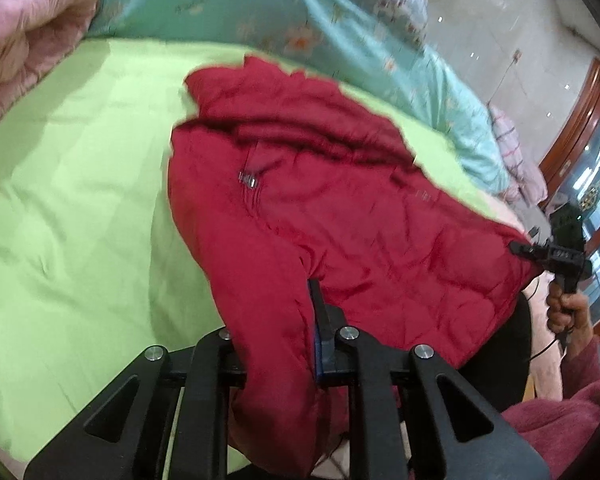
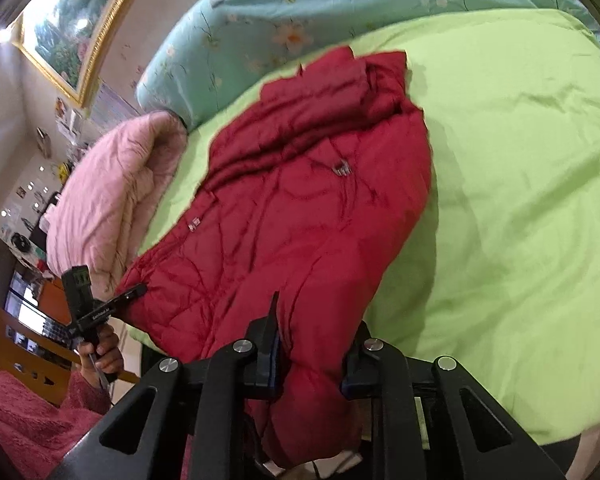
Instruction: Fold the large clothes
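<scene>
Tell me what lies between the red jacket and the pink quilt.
In the right wrist view, only a strip of bare green sheet separates the red jacket from the pink quilt.

Bare green bed sheet (image 1: pixel 72 200) lies open to the left of my red jacket (image 1: pixel 320 208). At the far side, the teal quilt (image 1: pixel 228 4) and pink quilt (image 1: pixel 24 36) wall it off.

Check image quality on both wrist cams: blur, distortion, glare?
Left wrist: motion blur smears the red jacket and floral quilt; the left gripper stays sharp; fisheye bends the green sheet; small glare specks on the wall. Right wrist: softer blur on the jacket; the right gripper is crisp; dark vignette at the corners; glare on the framed painting.
</scene>
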The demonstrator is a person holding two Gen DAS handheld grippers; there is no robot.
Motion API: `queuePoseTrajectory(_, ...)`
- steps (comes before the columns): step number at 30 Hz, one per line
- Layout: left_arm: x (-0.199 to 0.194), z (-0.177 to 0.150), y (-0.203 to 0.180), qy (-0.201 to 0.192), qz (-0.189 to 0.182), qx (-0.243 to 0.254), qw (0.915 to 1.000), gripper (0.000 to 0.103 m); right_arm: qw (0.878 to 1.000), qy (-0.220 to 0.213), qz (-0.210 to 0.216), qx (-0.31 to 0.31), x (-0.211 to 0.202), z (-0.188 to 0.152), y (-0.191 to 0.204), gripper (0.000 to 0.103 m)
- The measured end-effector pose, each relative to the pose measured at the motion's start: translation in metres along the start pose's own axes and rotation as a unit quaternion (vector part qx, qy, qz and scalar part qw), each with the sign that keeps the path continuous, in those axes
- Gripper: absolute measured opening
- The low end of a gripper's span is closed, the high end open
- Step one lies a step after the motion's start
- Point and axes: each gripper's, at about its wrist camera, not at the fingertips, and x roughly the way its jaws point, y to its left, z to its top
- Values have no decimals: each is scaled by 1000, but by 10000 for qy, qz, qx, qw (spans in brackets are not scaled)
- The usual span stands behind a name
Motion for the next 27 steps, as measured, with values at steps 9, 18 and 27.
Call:
queuePoseTrajectory(9,-13,51,2,-724,-22,-187,9972,14,9956,-838,405,48,-15,52,10,19)
queuePoseTrajectory(18,0,121,6,-1166,114,-325,9926,14,9908,-1307,342,105,-5,124,9,19)
queuePoseTrajectory(27,37,187,20,-1187,193,-334,9922,14,9881,-1478,150,410,32,195,-5,19)
